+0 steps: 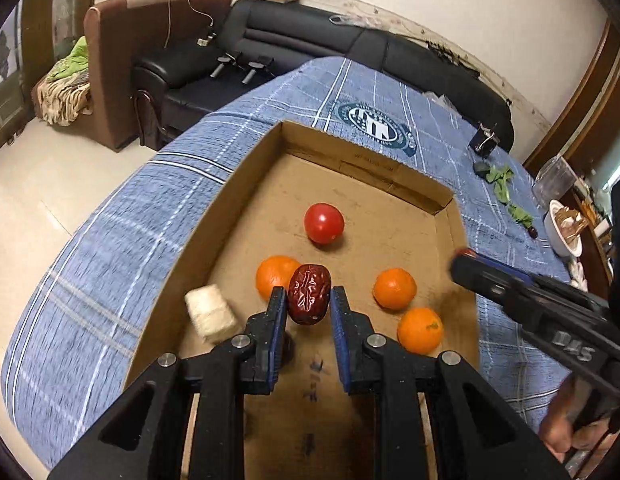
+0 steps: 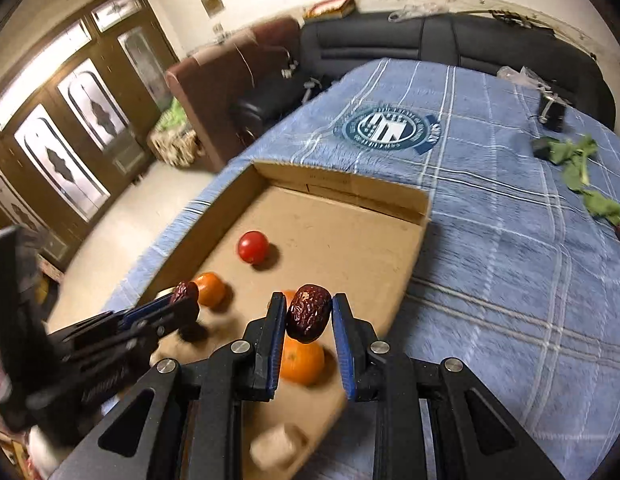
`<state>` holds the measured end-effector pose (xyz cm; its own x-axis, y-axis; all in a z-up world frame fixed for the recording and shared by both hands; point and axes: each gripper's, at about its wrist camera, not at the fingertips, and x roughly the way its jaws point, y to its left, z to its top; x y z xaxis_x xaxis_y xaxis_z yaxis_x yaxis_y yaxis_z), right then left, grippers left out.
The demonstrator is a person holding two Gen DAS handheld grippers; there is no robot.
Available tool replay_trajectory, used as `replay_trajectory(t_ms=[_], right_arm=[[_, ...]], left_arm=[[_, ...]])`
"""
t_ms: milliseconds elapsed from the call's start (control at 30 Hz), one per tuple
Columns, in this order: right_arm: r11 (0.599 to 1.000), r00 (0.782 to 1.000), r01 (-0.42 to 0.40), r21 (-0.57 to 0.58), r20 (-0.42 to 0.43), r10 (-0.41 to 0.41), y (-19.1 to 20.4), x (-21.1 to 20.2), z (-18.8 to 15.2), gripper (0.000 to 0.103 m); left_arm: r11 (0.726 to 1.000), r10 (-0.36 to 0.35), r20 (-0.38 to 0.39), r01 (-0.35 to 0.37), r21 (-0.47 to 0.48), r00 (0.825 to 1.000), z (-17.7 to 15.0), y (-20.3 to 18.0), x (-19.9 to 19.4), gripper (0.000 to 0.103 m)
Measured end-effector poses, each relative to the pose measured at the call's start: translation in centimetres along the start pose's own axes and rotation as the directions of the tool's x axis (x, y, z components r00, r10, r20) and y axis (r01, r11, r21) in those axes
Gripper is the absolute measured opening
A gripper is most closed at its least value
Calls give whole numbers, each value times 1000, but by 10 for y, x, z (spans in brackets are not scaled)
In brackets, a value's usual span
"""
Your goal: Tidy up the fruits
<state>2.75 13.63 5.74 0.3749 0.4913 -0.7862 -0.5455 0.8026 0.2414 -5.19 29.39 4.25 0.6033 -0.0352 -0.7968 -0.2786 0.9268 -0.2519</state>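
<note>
Each gripper holds one red date above the cardboard tray. The left gripper has its fingers closed to a narrow gap, pinching a date between the blue pads. The right gripper holds a second date in the same way.

Risks from this position:

- Slip. Each date is held only near the fingertips, at the forward end of the pads, and stands tilted between them. A jolt or a slight easing of the grip would likely let it drop early.
- Roll. The tray already holds a tomato and three oranges (all round and loose on a flat floor). A date released onto one of them would probably bounce aside or set it rolling.
- Collision. The grippers work close together over the same end of the tray, so a careless sweep could knock one against the other.
- Overshoot. The tray walls are low; a date released near the edge could land on the blue checked cloth.

Appearance: both dates are dark red, oval, with wrinkled glossy skin. They look firm enough to hold without crushing.
</note>
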Motion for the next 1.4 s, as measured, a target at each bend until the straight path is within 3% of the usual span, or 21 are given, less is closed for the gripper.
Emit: replay_trajectory(t_ms=[233, 400, 667, 767, 900, 967, 1067, 1133, 1400], right_arm=[[999, 998, 30, 38, -49, -28, -8, 42, 12, 26], [998, 998, 19, 54, -56, -16, -5, 49, 14, 27], [998, 998, 37, 58, 47, -40, -14, 0, 3, 28], [995, 994, 48, 87, 96, -56, -23, -30, -14, 29], [983, 983, 72, 167, 156, -99, -40, -68, -46, 33], [974, 976, 81, 213, 183, -121, -49, -83, -62, 34], [956, 957, 125, 265, 221, -186, -60, -102, -89, 35], [942, 944, 164, 293, 232, -236, -67, -109, -102, 35], [897, 934, 212, 389, 190, -303, -96, -117, -143, 36]], left_arm=[[1000, -8, 8, 8, 22, 1000, 10, -3, 9, 21], [999, -32, 17, 32, 22, 999, 10, -5, 6, 42], [998, -54, 56, 55, -15, 997, 4, -7, -18, 45], [1000, -10, 114, 13, -19, 993, -4, -15, -40, 52], [993, 115, 219, -116, -12, 969, -17, -35, -69, 64], [983, 177, 280, -182, -8, 944, -25, -49, -83, 83], [976, 198, 363, -217, 11, 910, -35, -69, -107, 89], [975, 197, 390, -223, 23, 899, -38, -80, -118, 93], [984, 132, 379, -167, 61, 916, -57, -110, -132, 93]])
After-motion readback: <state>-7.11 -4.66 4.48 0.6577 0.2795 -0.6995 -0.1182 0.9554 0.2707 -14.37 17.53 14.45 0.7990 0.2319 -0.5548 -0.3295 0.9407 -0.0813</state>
